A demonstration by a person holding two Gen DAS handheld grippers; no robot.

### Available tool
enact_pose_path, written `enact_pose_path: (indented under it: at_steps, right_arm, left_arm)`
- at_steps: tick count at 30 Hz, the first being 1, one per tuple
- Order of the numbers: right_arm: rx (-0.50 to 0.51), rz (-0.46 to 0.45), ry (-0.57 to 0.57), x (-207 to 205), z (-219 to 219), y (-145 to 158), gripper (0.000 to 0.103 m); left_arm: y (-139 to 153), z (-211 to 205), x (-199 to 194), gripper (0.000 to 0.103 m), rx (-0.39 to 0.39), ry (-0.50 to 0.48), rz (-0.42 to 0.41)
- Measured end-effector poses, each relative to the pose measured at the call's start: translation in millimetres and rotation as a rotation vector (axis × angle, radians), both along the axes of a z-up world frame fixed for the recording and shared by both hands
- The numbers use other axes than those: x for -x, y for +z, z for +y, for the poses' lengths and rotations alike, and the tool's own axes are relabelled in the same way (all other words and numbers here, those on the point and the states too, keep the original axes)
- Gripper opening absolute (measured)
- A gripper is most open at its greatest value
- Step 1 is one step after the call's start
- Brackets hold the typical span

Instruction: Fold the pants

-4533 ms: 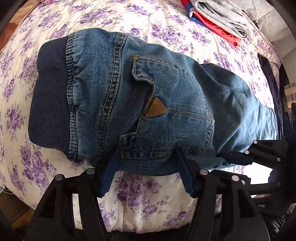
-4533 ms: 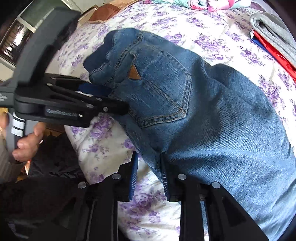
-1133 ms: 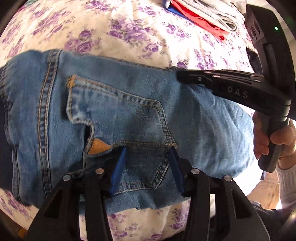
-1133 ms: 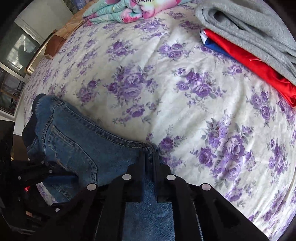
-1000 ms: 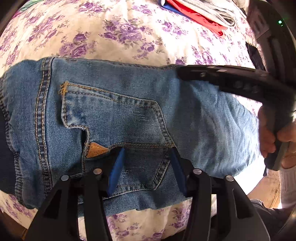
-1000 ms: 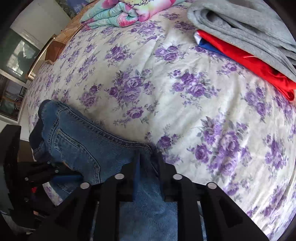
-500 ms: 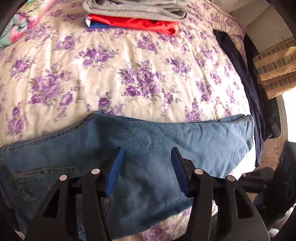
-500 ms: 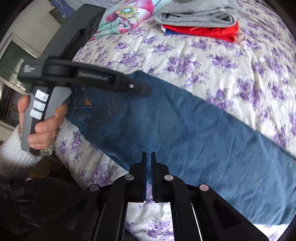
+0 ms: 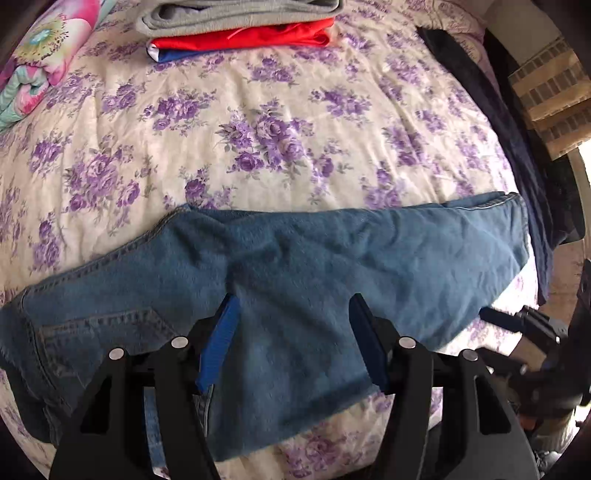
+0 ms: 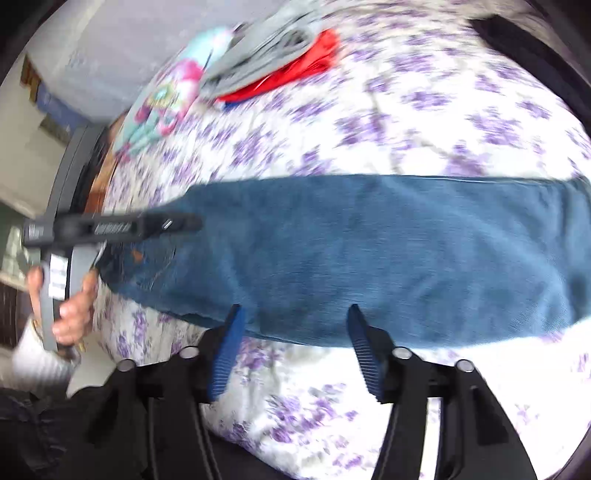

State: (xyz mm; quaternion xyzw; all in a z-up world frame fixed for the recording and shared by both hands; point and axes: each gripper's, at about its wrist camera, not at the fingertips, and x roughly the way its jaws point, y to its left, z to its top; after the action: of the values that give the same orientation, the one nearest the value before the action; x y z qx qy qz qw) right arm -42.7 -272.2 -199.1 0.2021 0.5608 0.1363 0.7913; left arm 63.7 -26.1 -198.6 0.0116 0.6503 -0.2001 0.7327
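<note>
The blue jeans (image 9: 295,273) lie stretched out flat along the near edge of the bed, waist and back pocket at the left, hem at the right. My left gripper (image 9: 291,306) is open and empty, its blue pads over the middle of the leg. In the blurred right wrist view the jeans (image 10: 388,254) run across the frame. My right gripper (image 10: 293,314) is open and empty at their near edge. The left gripper (image 10: 184,223) shows there too, over the waist end.
The bed has a purple-flowered quilt (image 9: 258,129). A stack of grey, red and blue folded clothes (image 9: 240,26) lies at the far side. A colourful bundle (image 9: 33,62) is at the far left. A dark cloth (image 9: 509,140) hangs along the right edge.
The jeans, earlier bunched and held by my right gripper, now lie spread full length. My right gripper has let go and opened, pulling back to the near edge. My left gripper stayed open.
</note>
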Motion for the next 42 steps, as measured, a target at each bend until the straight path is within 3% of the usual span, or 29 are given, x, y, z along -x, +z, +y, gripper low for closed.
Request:
enact_pose_path:
  at_steps: [3, 6, 7, 13, 18, 22, 24, 28, 29, 30, 32, 33, 35, 38, 42]
  right_arm:
    - [-0.044, 0.031, -0.252, 31, -80, -3, 0.063]
    - [-0.124, 0.088, -0.467, 56, -146, -23, 0.063]
    - [-0.158, 0.098, -0.511, 61, -159, -30, 0.063]
    - [-0.319, 0.089, -0.633, 66, -194, -66, 0.063]
    - [-0.427, 0.051, -0.677, 56, -198, -94, 0.065]
    - [-0.479, -0.014, -0.691, 30, -203, -98, 0.065]
    - [-0.488, -0.031, -0.68, 20, -203, -98, 0.017]
    - [-0.381, -0.038, -0.671, 17, -193, -81, 0.017]
    - [-0.354, -0.037, -0.66, 16, -192, -76, 0.017]
    - [-0.335, -0.031, -0.651, 14, -190, -73, 0.017]
    - [-0.313, -0.022, -0.636, 11, -189, -70, 0.017]
    - [-0.303, -0.021, -0.628, 9, -188, -68, 0.017]
    - [-0.29, -0.025, -0.61, 9, -187, -66, 0.017]
    - [-0.261, -0.012, -0.583, 8, -181, -67, 0.018]
    - [-0.244, 0.002, -0.593, 7, -181, -69, 0.018]
  left_arm:
    - [2, 10, 31, 0.061, 0.06, 0.017, 0.015]
    - [-39, 14, 48, 0.06, -0.005, 0.039, 0.098]
    - [-49, 21, 52, 0.06, -0.009, 0.048, 0.102]
    - [-40, 15, 55, 0.06, -0.047, 0.034, 0.079]
    - [-19, 11, 55, 0.06, 0.012, 0.04, 0.089]
    - [3, -18, 43, 0.06, 0.094, -0.024, 0.084]
    - [10, -48, 33, 0.06, 0.13, -0.067, 0.081]
    - [11, -120, 21, 0.058, 0.212, -0.135, 0.071]
    - [5, -140, 20, 0.046, 0.223, -0.157, 0.088]
    - [-3, -162, 20, 0.026, 0.23, -0.183, 0.108]
    - [-22, -200, 20, 0.007, 0.223, -0.232, 0.138]
    - [-30, -214, 21, 0.004, 0.2, -0.252, 0.133]
    - [-43, -235, 21, 0.003, 0.135, -0.249, 0.096]
    - [-65, -247, 9, 0.003, 0.111, -0.196, 0.093]
    - [-66, -237, 8, 0.002, 0.15, -0.185, 0.12]
